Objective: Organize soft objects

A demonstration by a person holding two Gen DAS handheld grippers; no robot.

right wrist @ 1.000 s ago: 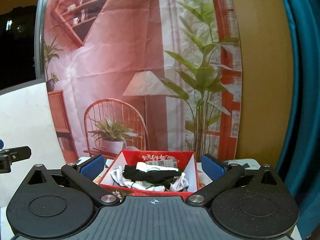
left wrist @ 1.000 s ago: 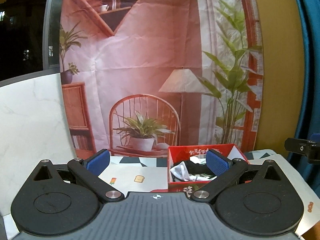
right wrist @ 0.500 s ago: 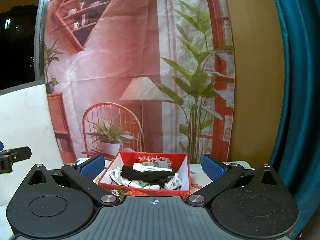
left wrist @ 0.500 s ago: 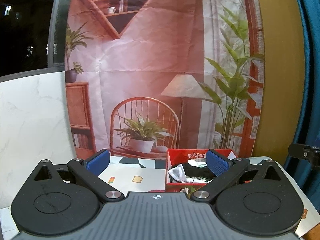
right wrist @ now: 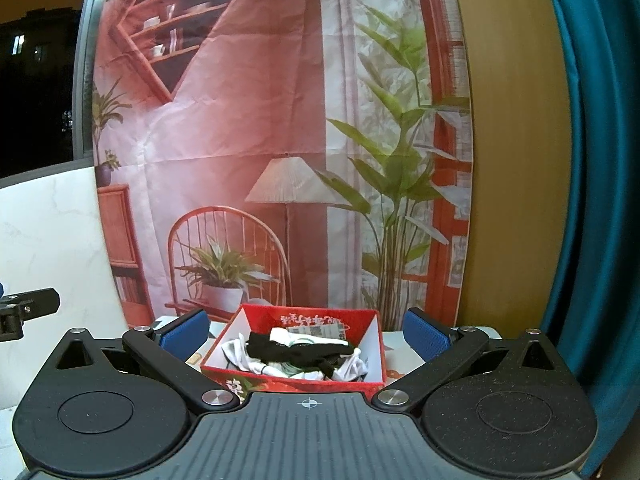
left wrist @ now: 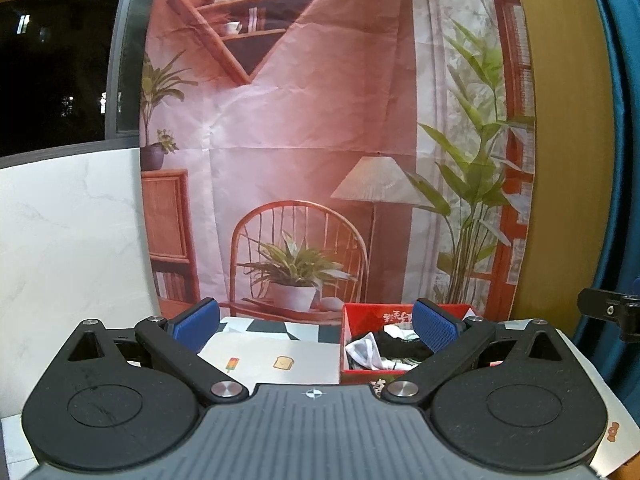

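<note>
A red box [right wrist: 372, 344] stands on the table and holds a heap of soft things: a black sock [right wrist: 300, 352] lying across white socks [right wrist: 236, 352]. The same red box [left wrist: 352, 332] shows at the right of the left wrist view, its white sock [left wrist: 364, 352] and black sock [left wrist: 396, 346] partly hidden behind one blue pad. My right gripper [right wrist: 306, 334] is open and empty, held back from the box and facing it. Left of the box, my left gripper [left wrist: 316, 326] is open over the table with nothing between its fingers.
A white mat [left wrist: 276, 360] with small food pictures lies left of the box. A printed backdrop [right wrist: 280, 140] of a room hangs behind the table, with a white marble panel [left wrist: 68, 248] at the left and a teal curtain [right wrist: 592, 200] at the right.
Both grippers have drawn back and risen a little from the box, which now looks smaller and lower in both views. Both stay open and empty.
</note>
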